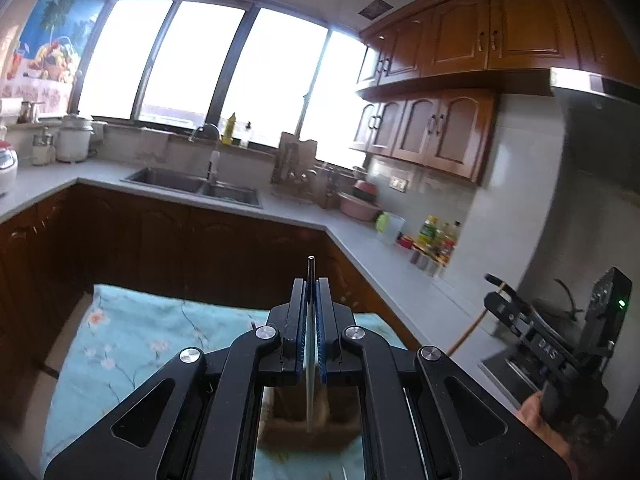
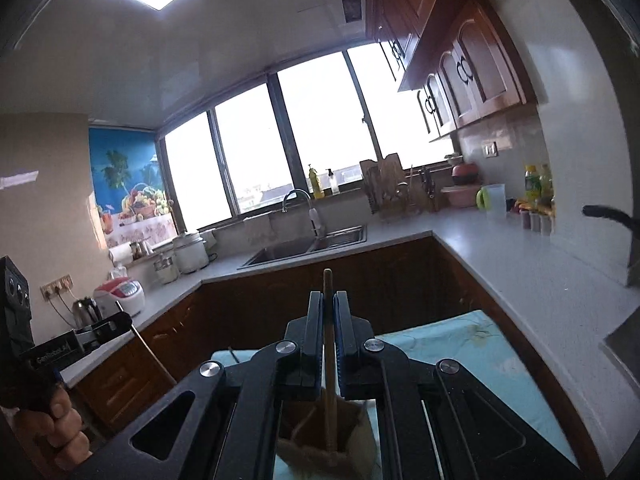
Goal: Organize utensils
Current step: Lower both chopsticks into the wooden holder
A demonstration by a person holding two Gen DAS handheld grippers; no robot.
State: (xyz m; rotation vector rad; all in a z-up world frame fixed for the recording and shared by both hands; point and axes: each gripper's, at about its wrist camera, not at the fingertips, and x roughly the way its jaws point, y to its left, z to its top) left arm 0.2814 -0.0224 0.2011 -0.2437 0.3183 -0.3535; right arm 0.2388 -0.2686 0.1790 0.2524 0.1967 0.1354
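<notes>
My left gripper (image 1: 311, 288) is shut on a thin metal utensil (image 1: 310, 360) whose handle tip pokes up past the fingers; its lower end hangs over a brown holder (image 1: 308, 428) on the floral cloth (image 1: 132, 344). My right gripper (image 2: 329, 300) is shut on a wooden utensil (image 2: 329, 360) whose lower end reaches into the same brown holder (image 2: 316, 440). The right gripper also shows at the right of the left wrist view (image 1: 496, 284), gripping the wooden stick. The left gripper shows at the left of the right wrist view (image 2: 120, 322), holding the thin utensil.
A grey L-shaped counter (image 1: 360, 248) runs round the kitchen with a double sink (image 1: 196, 188), faucet, pink bowls (image 1: 360, 204) and condiment bottles (image 1: 436, 240). A rice cooker (image 2: 120, 294) and kettle (image 2: 86, 310) stand on the left counter. Wooden cabinets hang at the right.
</notes>
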